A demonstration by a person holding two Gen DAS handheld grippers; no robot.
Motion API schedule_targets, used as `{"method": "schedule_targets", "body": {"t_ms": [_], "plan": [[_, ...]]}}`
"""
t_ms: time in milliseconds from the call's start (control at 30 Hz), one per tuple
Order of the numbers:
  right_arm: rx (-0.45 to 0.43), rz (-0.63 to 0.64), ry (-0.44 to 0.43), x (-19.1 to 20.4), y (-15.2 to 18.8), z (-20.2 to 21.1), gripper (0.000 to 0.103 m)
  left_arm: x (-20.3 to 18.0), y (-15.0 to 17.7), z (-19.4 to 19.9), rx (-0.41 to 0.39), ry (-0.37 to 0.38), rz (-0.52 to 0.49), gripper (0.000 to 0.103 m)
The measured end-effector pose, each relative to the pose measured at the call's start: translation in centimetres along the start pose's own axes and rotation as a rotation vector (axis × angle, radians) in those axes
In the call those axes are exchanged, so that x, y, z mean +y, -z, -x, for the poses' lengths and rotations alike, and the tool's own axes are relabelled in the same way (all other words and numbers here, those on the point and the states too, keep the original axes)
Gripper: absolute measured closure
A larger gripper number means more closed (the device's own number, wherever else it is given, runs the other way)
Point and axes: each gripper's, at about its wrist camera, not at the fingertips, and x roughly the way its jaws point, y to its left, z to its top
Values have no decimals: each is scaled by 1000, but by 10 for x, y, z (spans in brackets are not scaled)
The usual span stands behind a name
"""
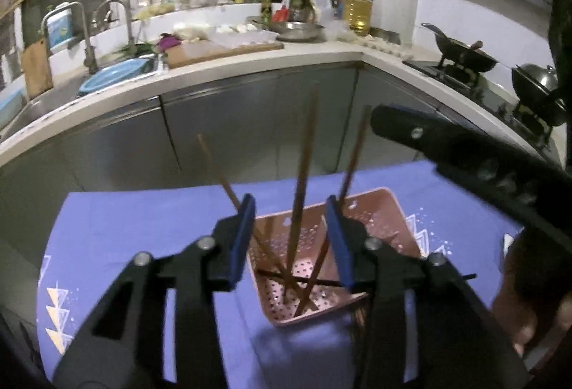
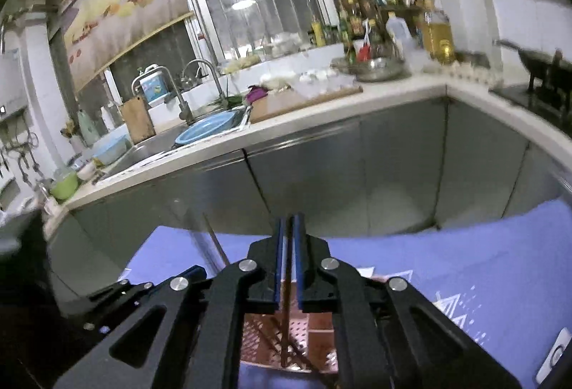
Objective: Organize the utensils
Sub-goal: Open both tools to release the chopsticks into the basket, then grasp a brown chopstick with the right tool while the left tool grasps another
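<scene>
Your left hand-held gripper [image 1: 291, 242] stands wide open over the pink perforated basket [image 1: 386, 210], gripping nothing; one chopstick rises through the gap between its blue pads [image 1: 243, 239] without being pinched. The basket sits on the blue cloth [image 1: 143, 228] covering the bench, and the chopsticks [image 1: 302, 196] stand in it, splayed and crossing at the bottom.

Your right hand-held gripper [image 2: 287, 260] is almost closed — a single thin chopstick [image 2: 285, 324] runs down between its pads into the basket [image 2: 318, 321]; whether the pads actually pinch it, I cannot tell.

Judgement: the sticks are light, stiff, smooth and slender — likely to swivel or slip in a loose pinch. Take hold high on the shaft, above the tangle, pads square to it.
</scene>
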Motion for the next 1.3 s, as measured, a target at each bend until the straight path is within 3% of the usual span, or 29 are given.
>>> {"method": "schedule_targets", "body": {"t_ms": [67, 133, 333, 467, 600, 733, 833, 967, 1133, 1233, 1300], "plan": [[-25, 4, -5, 2, 0, 13, 85, 4, 1, 9, -12, -3, 17, 64], [-63, 12, -2, 5, -3, 29, 68, 11, -1, 25, -47, -1, 44, 64], [-180, 29, -75, 11, 0, 102, 67, 25, 9, 94, -170, 29, 120, 64], [-211, 28, -184, 4, 34, 150, 67, 28, 53, 124, -190, 58, 130, 64], [-136, 77, -213, -11, 120, 170, 67, 25, 120, 117, -93, 42, 119, 64], [61, 37, -102, -28, 210, 145, 67, 10, 194, 86, 76, -29, 106, 64], [209, -34, -26, -40, 263, 124, 67, -6, 222, 77, 106, -79, 59, 64], [289, -83, 7, -47, 284, 114, 67, -22, 239, 74, 145, -31, 37, 64], [291, 35, 49, -28, 283, 108, 69, -34, 246, 71, 190, 42, 42, 64], [311, 80, 61, -19, 289, 95, 70, -45, 249, 67, 204, 42, 15, 64], [319, 152, 116, -19, 297, 88, 70, -51, 251, 63, 217, 46, -1, 64]]}}
